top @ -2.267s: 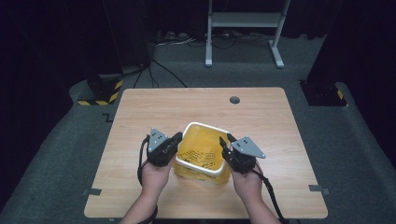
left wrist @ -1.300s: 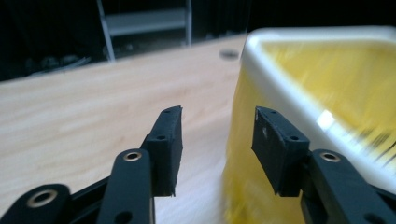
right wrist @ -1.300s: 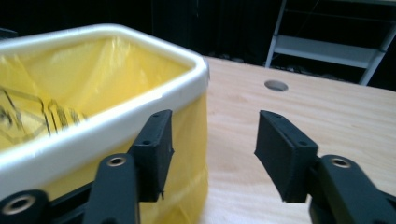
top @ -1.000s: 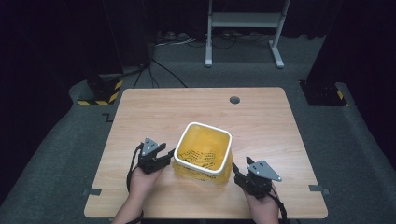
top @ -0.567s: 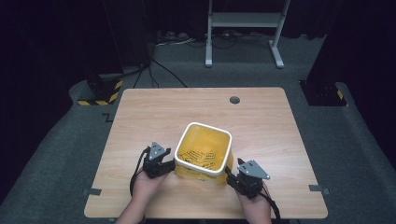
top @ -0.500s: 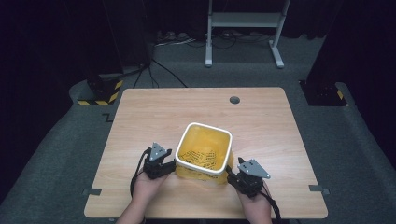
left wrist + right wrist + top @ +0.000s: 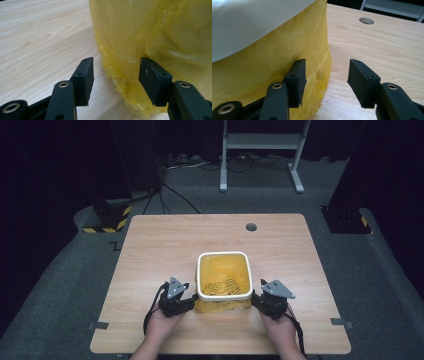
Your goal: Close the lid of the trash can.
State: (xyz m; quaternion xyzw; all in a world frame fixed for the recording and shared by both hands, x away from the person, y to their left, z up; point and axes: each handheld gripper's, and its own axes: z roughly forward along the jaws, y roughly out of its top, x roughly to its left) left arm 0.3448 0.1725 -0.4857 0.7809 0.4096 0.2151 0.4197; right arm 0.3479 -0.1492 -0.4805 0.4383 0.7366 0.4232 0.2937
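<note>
sitting on a light wood table (image 7: 165,245) in a dark room was a white bin (image 7: 224,281) with a yellow bag (image 7: 222,304), near the front edge, mid-width. grey carpet lay around, a metal stand (image 7: 260,142) behind. far half of the table was bare, with a round hole (image 7: 251,227). left gripper (image 7: 186,301) and right gripper (image 7: 257,301) flanked the bin low down, both unclenched; left jaws had just widened, bag folds between them, unpinched. no readable writing.

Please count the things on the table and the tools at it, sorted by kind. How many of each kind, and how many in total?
Bins with white rim: 1
Yellow plastic bags lining the bin: 1
Tools, left tool and right tool: 2
Total: 4
</note>
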